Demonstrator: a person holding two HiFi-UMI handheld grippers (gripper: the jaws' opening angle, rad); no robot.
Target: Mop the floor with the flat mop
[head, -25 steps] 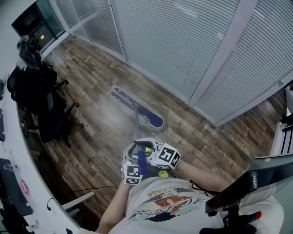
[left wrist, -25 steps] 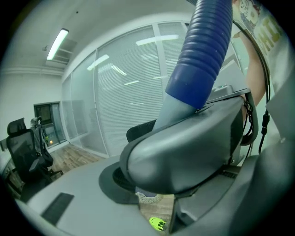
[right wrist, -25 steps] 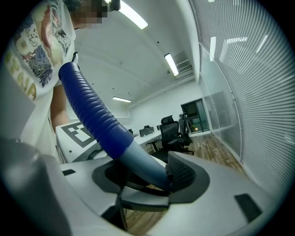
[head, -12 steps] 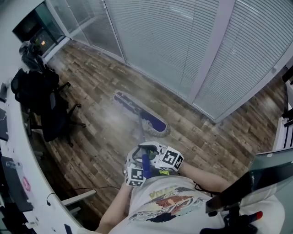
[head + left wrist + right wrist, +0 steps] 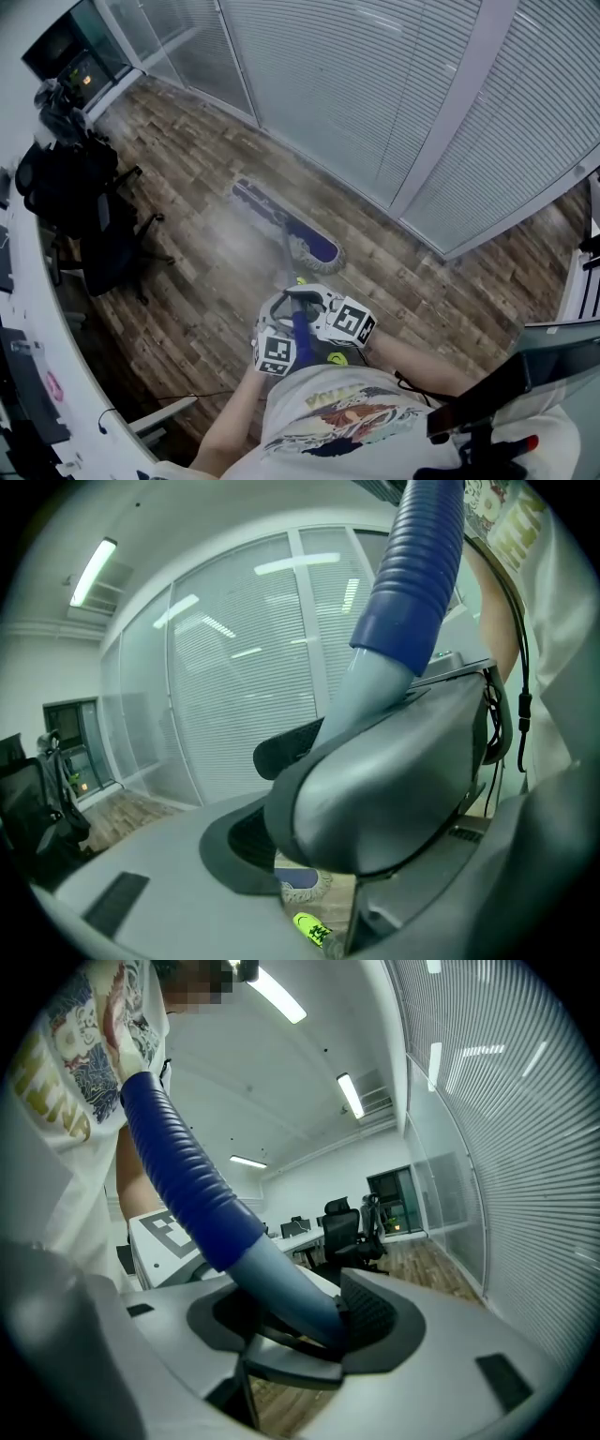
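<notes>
Head view steeply down; gripper views close along mop handle [image 5: 408, 583]

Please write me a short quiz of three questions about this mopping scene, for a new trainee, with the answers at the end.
1. True or false: the flat mop head lies on the wooden floor.
2. What is the right gripper shut on? A: a bucket. B: the mop handle. C: a cloth.
3. In the head view, what dark furniture stands left of the mop head?
Key: 1 true. 2 B. 3 a black office chair.
</notes>
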